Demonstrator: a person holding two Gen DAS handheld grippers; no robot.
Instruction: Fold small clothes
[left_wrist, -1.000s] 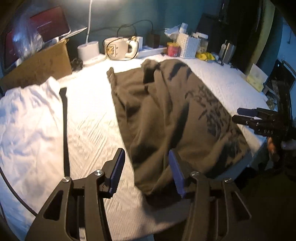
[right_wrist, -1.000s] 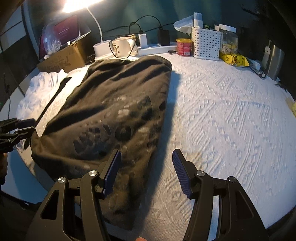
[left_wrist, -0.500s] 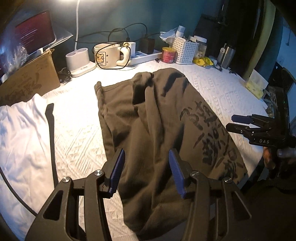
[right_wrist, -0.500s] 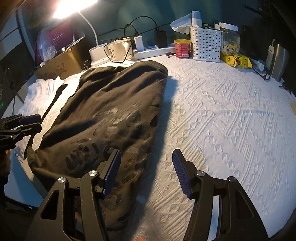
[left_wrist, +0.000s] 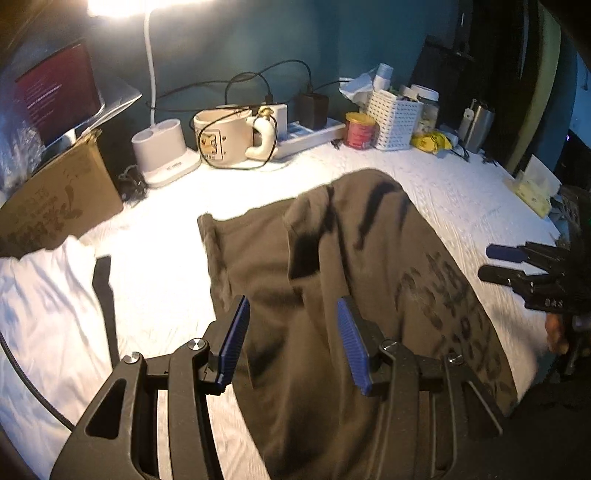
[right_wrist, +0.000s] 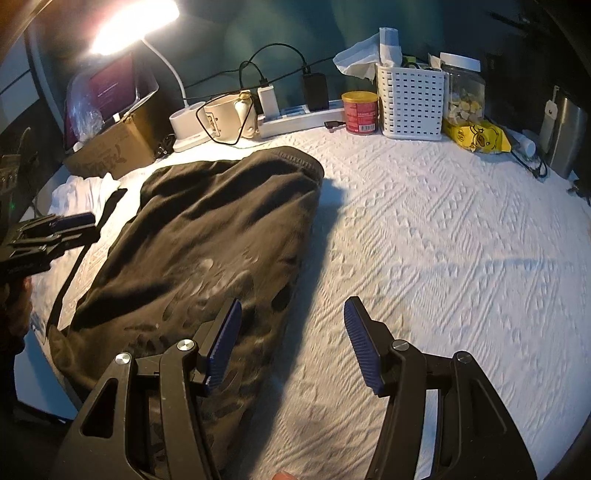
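Both tongs, left tongs (left_wrist: 291, 341) and right tongs (right_wrist: 293, 345), spread and empty, now shifted further over the dark shirt (left_wrist: 332, 277); ready for gripping an edge.

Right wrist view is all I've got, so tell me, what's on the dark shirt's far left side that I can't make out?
Observer: The dark shirt ends in a rolled edge there, with bare white bedspread between it and a black strap.
Operator: Is the left gripper holding any cloth?
Observer: No. The left gripper hangs over the shirt with its jaws apart and nothing pinched.
Operator: Any print on the shirt?
Observer: Yes, dark lettering runs along the side nearer the right gripper.
Operator: What's beyond the strap?
Observer: A crumpled white garment, in front of a cardboard box.
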